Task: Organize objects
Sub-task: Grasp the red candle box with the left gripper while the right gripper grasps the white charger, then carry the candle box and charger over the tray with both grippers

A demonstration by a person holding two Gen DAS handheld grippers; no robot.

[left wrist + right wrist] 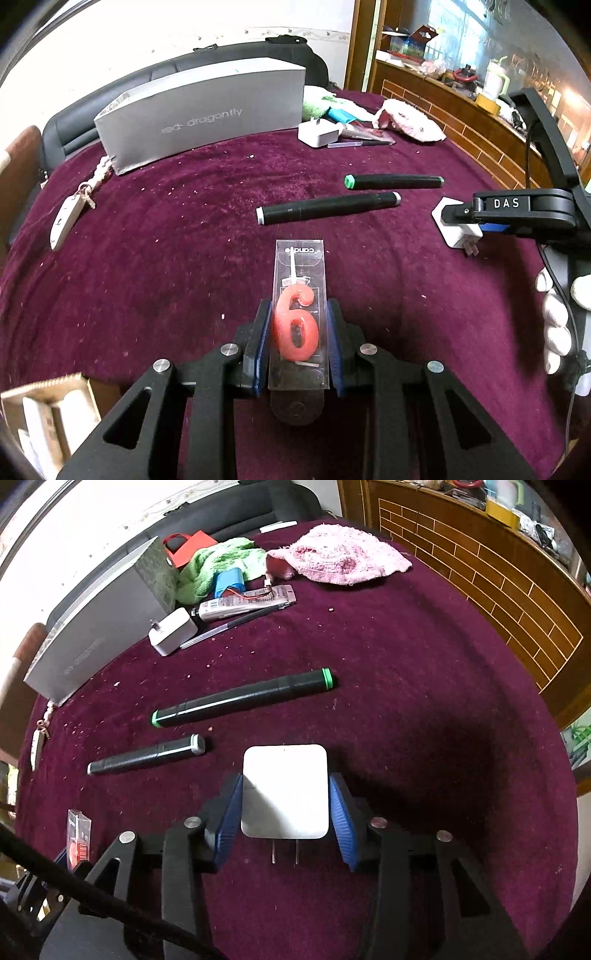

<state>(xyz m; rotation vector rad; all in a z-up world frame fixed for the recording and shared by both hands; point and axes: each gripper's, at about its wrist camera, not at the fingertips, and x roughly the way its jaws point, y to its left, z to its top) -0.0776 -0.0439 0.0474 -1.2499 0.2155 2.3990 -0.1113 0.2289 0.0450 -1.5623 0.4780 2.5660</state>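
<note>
My left gripper [297, 332] is shut on a clear candle package [300, 266] with a red "6" candle inside, held just above the maroon cloth. The same package [79, 834] shows at the lower left of the right wrist view. My right gripper [284, 805] is shut on a white charger [284, 790]; its blue pads [231, 812] press both sides and the prongs point back toward the camera. In the left wrist view that right gripper [461, 219] holds the charger [452, 230] at the right edge, beside a white-gloved hand [554, 314].
Two black markers lie mid-table, one green-capped [243, 698] and one grey-capped [146, 755]. A grey box [199, 114] stands at the back, with a second charger [317, 133], pen [236, 622], blue battery [231, 583], green cloth [218, 568] and pink towel [340, 559]. Keys [70, 218] lie left.
</note>
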